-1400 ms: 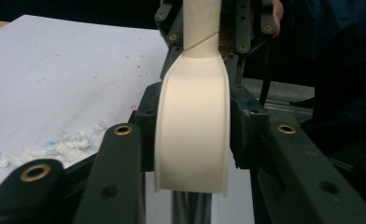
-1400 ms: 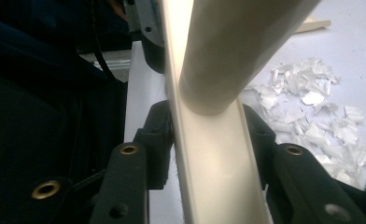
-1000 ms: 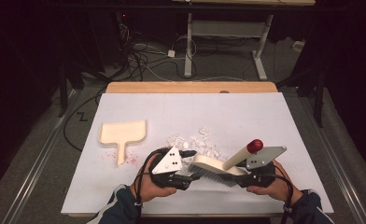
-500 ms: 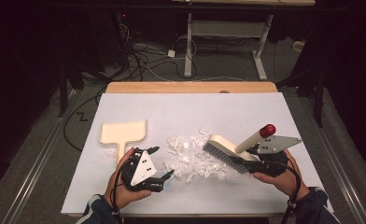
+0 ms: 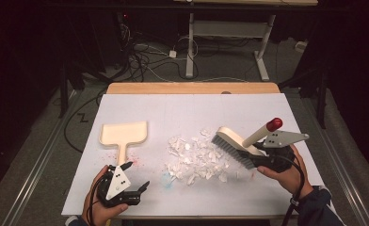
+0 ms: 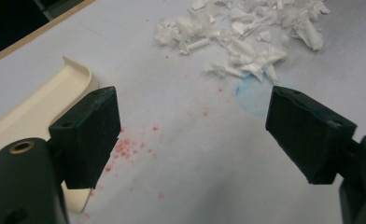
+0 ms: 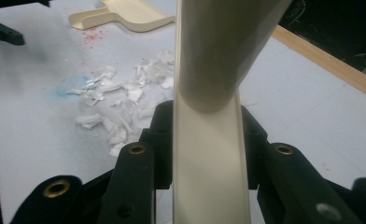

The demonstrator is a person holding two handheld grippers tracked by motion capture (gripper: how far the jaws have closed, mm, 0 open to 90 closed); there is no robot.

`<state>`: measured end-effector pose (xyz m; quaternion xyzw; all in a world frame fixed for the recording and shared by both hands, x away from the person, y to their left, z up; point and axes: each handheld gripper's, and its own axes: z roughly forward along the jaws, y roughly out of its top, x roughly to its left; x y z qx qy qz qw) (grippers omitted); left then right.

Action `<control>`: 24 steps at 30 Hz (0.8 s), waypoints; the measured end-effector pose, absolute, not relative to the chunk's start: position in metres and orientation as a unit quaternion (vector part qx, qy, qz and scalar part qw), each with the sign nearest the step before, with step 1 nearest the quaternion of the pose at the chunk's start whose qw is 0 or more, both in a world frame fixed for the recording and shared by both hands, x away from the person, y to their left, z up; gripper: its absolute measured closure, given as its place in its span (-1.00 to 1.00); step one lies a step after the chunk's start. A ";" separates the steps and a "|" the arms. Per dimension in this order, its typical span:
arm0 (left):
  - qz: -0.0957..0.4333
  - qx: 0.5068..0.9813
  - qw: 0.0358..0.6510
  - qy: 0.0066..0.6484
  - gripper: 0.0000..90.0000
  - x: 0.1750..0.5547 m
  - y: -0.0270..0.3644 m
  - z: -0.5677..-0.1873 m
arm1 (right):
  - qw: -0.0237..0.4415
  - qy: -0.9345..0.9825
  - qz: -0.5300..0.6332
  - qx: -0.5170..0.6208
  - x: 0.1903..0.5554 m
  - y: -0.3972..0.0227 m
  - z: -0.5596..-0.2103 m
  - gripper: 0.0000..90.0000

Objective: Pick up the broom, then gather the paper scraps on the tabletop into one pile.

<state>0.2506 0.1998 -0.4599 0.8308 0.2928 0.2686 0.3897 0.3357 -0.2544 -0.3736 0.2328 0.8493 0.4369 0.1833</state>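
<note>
White sheet (image 5: 182,110) over wooden tabletop (image 5: 192,88); red specks (image 6: 125,147) and blue smudge (image 6: 251,95) on it; cables (image 5: 145,52) on dark floor behind.

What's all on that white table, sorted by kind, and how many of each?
Cream dustpan: 1
Cream brush with a red-tipped handle, held in the right claw: 1
Heap of white scraps: 1
Hand-held claws, the left claw open: 2
Total: 5

Dim lab (floor cables (image 5: 140,52), adj. desk frame (image 5: 229,35))
</note>
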 end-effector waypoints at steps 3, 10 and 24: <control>0.270 0.832 0.384 0.296 -0.62 0.249 0.202 -0.461 | 0.188 0.846 0.436 0.244 0.340 -0.259 -0.373 0.50; 0.271 0.836 0.372 0.297 -0.62 0.248 0.202 -0.464 | 0.214 0.840 0.419 0.269 0.350 -0.270 -0.373 0.50; 0.271 0.848 0.355 0.287 -0.62 0.249 0.196 -0.469 | 0.313 0.819 0.301 0.375 0.384 -0.301 -0.388 0.50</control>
